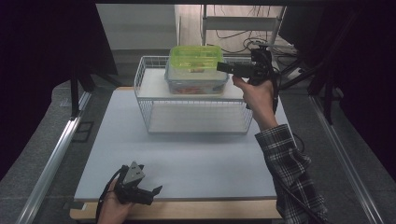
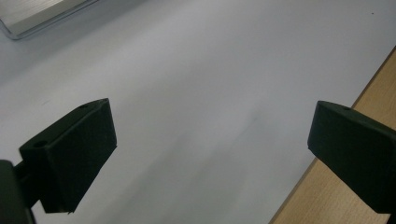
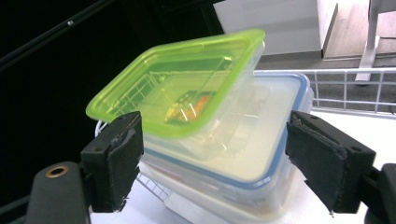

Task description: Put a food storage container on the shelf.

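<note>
That green-lidded box (image 3: 187, 100) looks light, slick and kinda flexy, probably barely resting on the blue-rimmed tub (image 3: 261, 154), so the wide-open right gripper (image 3: 212, 158) should pinch its stiffer rim.

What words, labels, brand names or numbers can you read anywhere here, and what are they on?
None can be read.
Green-lid box: no print visible on the lid; the orange and green shapes inside are contents, not legible text.
Blue-rim box: lid plain, no label visible.
Wire basket: no tag.
Table: bare, no markings.
Right claw and left claw: black pads with no lettering.
</note>
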